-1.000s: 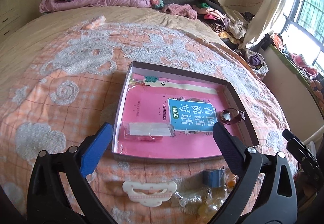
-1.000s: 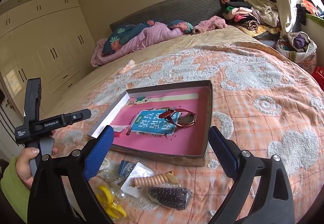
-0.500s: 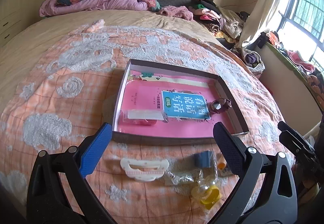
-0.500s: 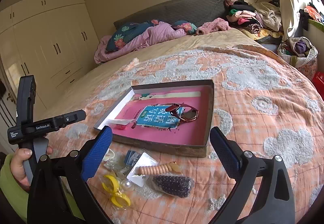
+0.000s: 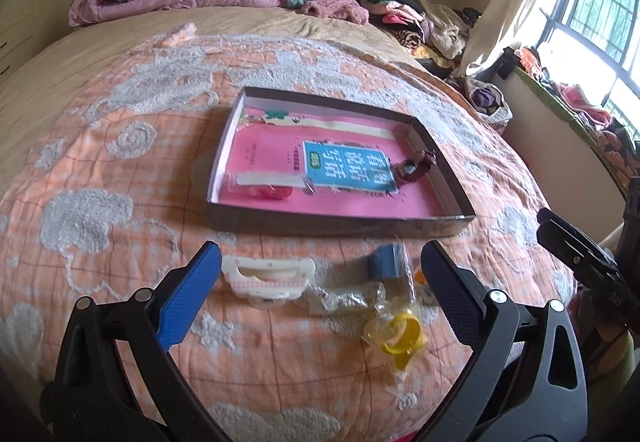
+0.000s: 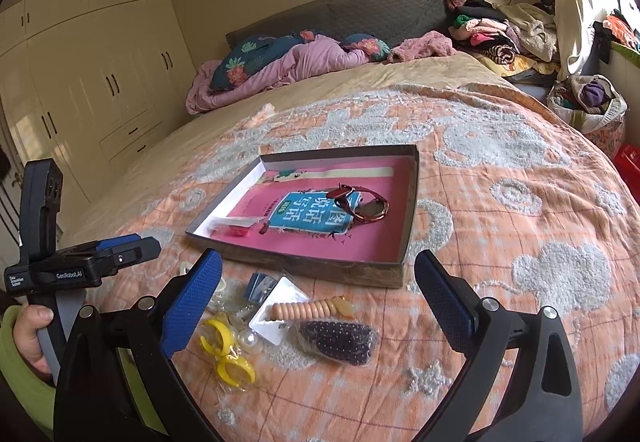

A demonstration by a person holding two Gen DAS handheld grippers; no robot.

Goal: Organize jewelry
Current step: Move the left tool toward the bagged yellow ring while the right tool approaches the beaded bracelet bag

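On orange bedspread (image 6: 520,210): shallow box (image 6: 408,226), jewelry packets (image 6: 336,338); wardrobes (image 6: 92,82) behind.

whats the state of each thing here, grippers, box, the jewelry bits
left gripper: open, empty
right gripper: open, empty
box: open, no lid
watch: in box, on the book
book: closed, flat in box
yellow rings: bagged, outside box
dark beads: bagged, outside box
white clip: on bedspread, outside box

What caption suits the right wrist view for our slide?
Open right hand-held gripper hovers over bagged jewelry on the bed, before a shallow box holding a watch.
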